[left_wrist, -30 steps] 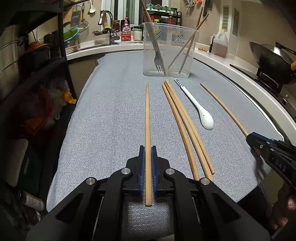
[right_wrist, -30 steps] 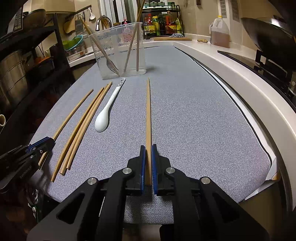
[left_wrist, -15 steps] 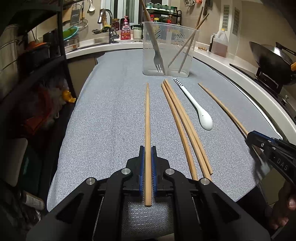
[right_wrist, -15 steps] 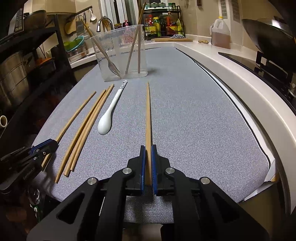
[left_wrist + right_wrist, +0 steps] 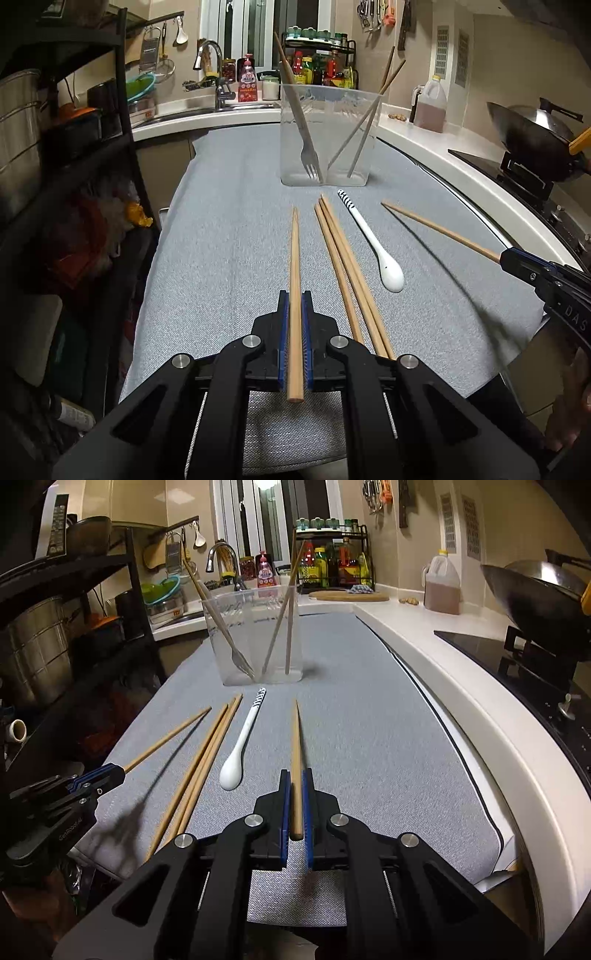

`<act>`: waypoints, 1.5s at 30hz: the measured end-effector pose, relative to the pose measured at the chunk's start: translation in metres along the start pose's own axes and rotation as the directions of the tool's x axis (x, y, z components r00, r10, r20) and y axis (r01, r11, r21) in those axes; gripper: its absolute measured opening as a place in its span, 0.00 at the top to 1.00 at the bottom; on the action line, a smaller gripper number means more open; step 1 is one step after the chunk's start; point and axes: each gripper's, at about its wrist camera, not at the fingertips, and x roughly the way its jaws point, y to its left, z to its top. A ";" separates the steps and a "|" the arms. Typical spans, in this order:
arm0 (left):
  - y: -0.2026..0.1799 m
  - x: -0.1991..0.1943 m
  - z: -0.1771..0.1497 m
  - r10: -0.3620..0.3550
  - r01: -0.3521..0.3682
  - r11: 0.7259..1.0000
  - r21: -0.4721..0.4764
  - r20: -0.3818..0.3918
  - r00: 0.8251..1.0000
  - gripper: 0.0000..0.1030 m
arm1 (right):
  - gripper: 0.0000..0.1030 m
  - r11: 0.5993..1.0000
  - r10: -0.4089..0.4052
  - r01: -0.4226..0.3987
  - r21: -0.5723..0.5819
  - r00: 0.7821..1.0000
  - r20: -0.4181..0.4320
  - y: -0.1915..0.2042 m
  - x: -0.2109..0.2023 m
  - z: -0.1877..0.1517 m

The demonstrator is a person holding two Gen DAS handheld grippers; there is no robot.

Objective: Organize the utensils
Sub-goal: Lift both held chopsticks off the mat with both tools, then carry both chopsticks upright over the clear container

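My left gripper (image 5: 294, 295) is shut on a wooden chopstick (image 5: 294, 266) and holds it above the grey mat, pointing at the clear container (image 5: 325, 136). My right gripper (image 5: 295, 773) is shut on another wooden chopstick (image 5: 296, 738), also raised off the mat; it shows at the right of the left wrist view (image 5: 443, 230). Three chopsticks (image 5: 347, 266) and a white spoon with a striped handle (image 5: 373, 243) lie on the mat between the grippers. The container holds a fork (image 5: 304, 136) and two chopsticks (image 5: 365, 122).
The grey mat (image 5: 229, 240) covers the counter. A black shelf rack (image 5: 74, 147) stands at the left. A wok (image 5: 532, 133) on a stove sits at the right. A sink and tap (image 5: 218, 85), a spice rack and an oil jug (image 5: 430, 105) are behind the container.
Both grippers have lifted their chopsticks off the mat; shadows now fall under them. The container looks slightly nearer in both views.
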 end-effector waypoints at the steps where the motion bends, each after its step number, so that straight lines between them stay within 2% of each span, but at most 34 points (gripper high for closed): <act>1: 0.000 -0.001 0.001 0.000 0.000 1.000 0.002 0.005 1.000 0.94 | 0.94 1.000 0.000 0.000 -0.001 1.000 0.003 0.000 -0.001 0.001; 12: -0.002 -0.011 0.012 -0.006 0.005 1.000 0.020 0.036 0.999 0.94 | 0.94 1.000 0.001 0.000 -0.014 0.998 0.057 0.001 -0.018 0.019; 25: 0.003 -0.021 0.040 -0.027 0.025 0.999 0.026 0.068 0.997 0.94 | 0.94 0.999 0.015 -0.012 -0.031 0.992 0.123 0.005 -0.034 0.049; 32: 0.010 -0.027 0.061 -0.066 0.065 0.998 0.012 0.090 0.994 0.94 | 0.94 0.999 0.021 -0.016 -0.032 0.986 0.163 0.002 -0.042 0.074; 45: 0.020 -0.041 0.111 -0.083 0.082 0.996 0.017 0.130 0.988 0.94 | 0.94 0.998 0.034 -0.025 -0.052 0.981 0.194 0.006 -0.048 0.116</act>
